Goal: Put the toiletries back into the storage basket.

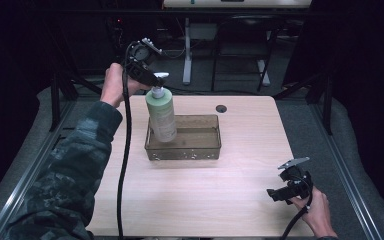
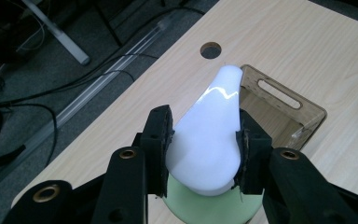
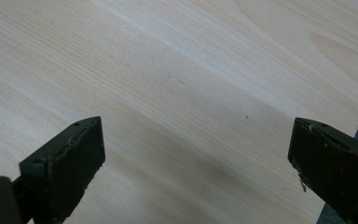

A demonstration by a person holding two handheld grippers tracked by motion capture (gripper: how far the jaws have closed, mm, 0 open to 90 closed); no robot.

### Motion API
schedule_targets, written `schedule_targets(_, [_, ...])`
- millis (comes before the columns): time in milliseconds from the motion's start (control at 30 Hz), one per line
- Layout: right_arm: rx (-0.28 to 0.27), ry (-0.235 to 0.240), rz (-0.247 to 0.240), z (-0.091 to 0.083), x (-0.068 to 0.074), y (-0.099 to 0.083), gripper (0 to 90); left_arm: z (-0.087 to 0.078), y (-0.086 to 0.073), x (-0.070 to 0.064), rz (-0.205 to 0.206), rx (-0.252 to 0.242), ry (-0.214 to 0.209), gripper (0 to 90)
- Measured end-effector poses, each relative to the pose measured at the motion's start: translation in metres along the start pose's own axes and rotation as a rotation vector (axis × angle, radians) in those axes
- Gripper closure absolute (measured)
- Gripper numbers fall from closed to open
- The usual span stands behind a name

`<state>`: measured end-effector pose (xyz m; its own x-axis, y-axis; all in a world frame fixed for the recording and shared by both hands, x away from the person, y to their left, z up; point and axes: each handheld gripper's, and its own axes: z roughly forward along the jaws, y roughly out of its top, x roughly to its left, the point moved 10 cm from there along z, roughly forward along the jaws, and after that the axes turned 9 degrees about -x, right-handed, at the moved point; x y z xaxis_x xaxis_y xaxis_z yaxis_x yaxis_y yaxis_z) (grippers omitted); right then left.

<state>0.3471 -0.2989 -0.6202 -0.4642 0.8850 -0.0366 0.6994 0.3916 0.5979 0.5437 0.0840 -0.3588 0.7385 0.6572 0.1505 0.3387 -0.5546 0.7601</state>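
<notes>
The left gripper (image 1: 156,80) is clamped on the white pump head (image 2: 209,135) of a pale green bottle (image 1: 161,116), with one black jaw pressed against each side of the pump. The bottle hangs tilted from that grip, its lower end inside a clear brownish tray (image 1: 200,150) that sits on the light wooden table (image 1: 190,200); whether the bottle's base touches the tray floor cannot be told. In the left gripper view the tray's far wall with its slotted handle (image 2: 279,93) lies just beyond the pump, and a round hole in the table (image 2: 210,50) is farther off. The right gripper (image 1: 276,194) is near the table's right front corner, well apart from the tray, its jaws spread wide over bare wood with nothing between them.
</notes>
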Motion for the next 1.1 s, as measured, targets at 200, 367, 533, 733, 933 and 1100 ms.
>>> schedule_targets(200, [-0.001, -0.001, -0.001, 0.000, 0.000, 0.000, 3.3, 0.002, -0.002, 0.002, -0.013, -0.013, 0.001, 62.5])
schedule_targets(367, [-0.004, -0.001, -0.005, -0.001, -0.001, 0.000, 2.9, 0.004, -0.004, 0.002, -0.010, -0.012, 0.008, 62.5])
schedule_targets(533, [-0.005, -0.004, -0.013, -0.001, -0.002, 0.000, 2.5, 0.008, -0.006, 0.002, -0.011, -0.021, 0.013, 62.5])
schedule_targets(733, [0.001, 0.000, -0.003, 0.000, 0.000, 0.000, 2.9, 0.011, -0.009, 0.002, -0.019, -0.033, 0.010, 62.5])
schedule_targets(933, [-0.002, -0.003, -0.013, -0.001, -0.001, 0.000, 3.8, 0.015, -0.016, 0.001, -0.018, -0.025, 0.008, 62.5])
schedule_targets(1100, [0.000, -0.007, -0.013, -0.001, -0.002, 0.000, 3.5, 0.017, -0.020, 0.000, -0.025, -0.027, 0.007, 62.5])
